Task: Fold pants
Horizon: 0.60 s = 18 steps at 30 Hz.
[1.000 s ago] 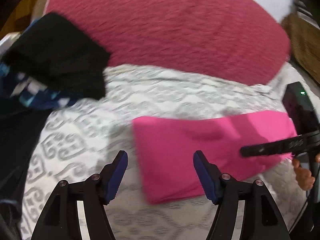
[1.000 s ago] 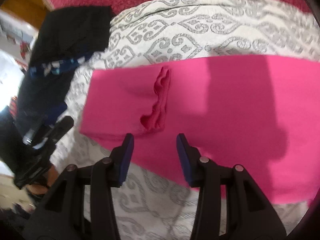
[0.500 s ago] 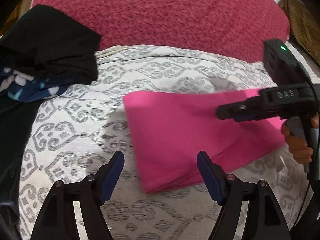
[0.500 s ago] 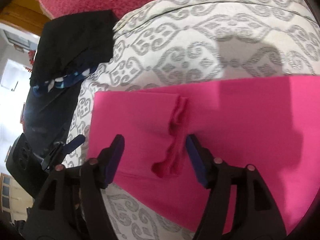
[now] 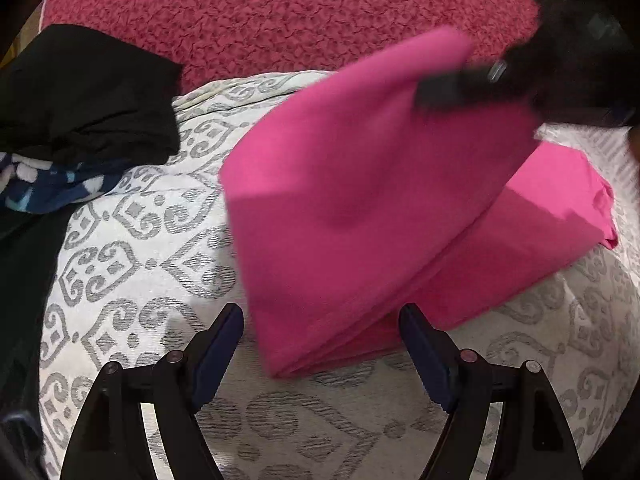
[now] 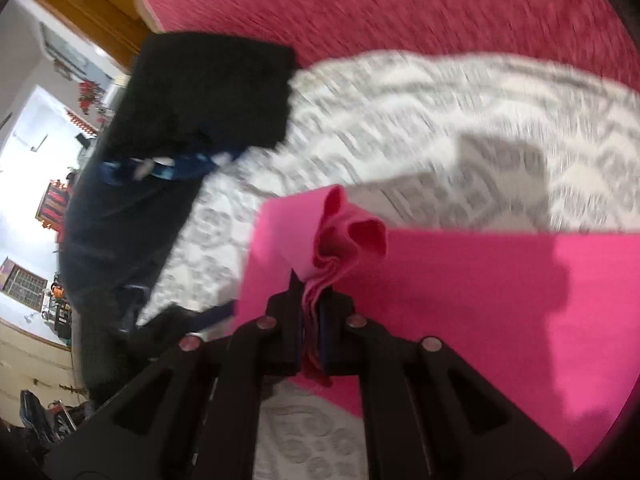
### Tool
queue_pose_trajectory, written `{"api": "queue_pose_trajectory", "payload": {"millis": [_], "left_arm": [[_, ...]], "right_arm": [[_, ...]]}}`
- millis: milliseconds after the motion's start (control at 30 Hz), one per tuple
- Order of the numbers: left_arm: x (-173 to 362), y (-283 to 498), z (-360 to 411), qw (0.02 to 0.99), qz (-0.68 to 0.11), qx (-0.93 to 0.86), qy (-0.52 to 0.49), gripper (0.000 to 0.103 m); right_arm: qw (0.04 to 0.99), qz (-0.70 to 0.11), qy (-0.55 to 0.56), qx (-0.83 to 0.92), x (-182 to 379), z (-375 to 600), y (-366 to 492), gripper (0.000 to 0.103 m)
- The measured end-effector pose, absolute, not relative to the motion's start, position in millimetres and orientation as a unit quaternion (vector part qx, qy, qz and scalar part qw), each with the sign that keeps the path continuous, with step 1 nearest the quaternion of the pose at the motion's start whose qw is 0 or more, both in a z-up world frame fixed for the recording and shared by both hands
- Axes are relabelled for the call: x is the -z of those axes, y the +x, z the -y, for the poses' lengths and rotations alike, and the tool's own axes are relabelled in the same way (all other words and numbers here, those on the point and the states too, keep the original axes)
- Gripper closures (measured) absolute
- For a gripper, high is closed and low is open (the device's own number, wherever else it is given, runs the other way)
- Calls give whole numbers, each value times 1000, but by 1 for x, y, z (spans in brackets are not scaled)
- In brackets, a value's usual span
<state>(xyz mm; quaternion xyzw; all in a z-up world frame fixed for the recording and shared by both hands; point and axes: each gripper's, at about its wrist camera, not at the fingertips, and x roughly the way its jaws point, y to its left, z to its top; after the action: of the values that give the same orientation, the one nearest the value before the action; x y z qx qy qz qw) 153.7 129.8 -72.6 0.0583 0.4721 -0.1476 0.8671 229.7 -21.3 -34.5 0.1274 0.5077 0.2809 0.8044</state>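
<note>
Right gripper (image 6: 310,320): its two fingers are pressed together on a bunched pleat of the pink pants (image 6: 480,300), the fabric ruffling up just past the fingertips. In the left wrist view it (image 5: 460,88) shows blurred at upper right, raised above the bed with the pants' upper layer hanging from it.

Left gripper (image 5: 320,348): low over the bedspread, pointing at the near corner of the pants; its blue-padded fingers (image 5: 218,350) stand wide apart and hold nothing. The pants' folded corner lies between the fingertips, a little beyond them; whether either pad touches the cloth I cannot tell.

Pink pants (image 5: 360,208): folded on the bed, lower layers flat on the bedspread, the top layer lifted into a slanted sheet that rises toward the right gripper. The far end sits crumpled at the right.

Bedspread (image 5: 132,248): white with a grey scroll pattern, carrying the pants.

Red blanket (image 5: 300,8): textured, covering the bed beyond the bedspread.

Black garment (image 5: 84,88): heaped at the left, well apart from the pants, lying over a blue-and-white patterned cloth (image 5: 52,188).

Containers: I can make out no container in either view.
</note>
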Motion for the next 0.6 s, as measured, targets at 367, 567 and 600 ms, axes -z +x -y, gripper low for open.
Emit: {"api": "queue_pose_trajectory", "payload": {"millis": [367, 567, 600], "left_arm": [[73, 152, -118, 876, -467, 105, 57, 21], [72, 144, -94, 882, -449, 107, 93, 21], [72, 144, -92, 882, -448, 109, 97, 21]], "right_arm": [[839, -473, 127, -237, -12, 57, 222, 96], [845, -478, 139, -198, -9, 104, 218, 96], [844, -480, 141, -191, -7, 113, 218, 96]]}}
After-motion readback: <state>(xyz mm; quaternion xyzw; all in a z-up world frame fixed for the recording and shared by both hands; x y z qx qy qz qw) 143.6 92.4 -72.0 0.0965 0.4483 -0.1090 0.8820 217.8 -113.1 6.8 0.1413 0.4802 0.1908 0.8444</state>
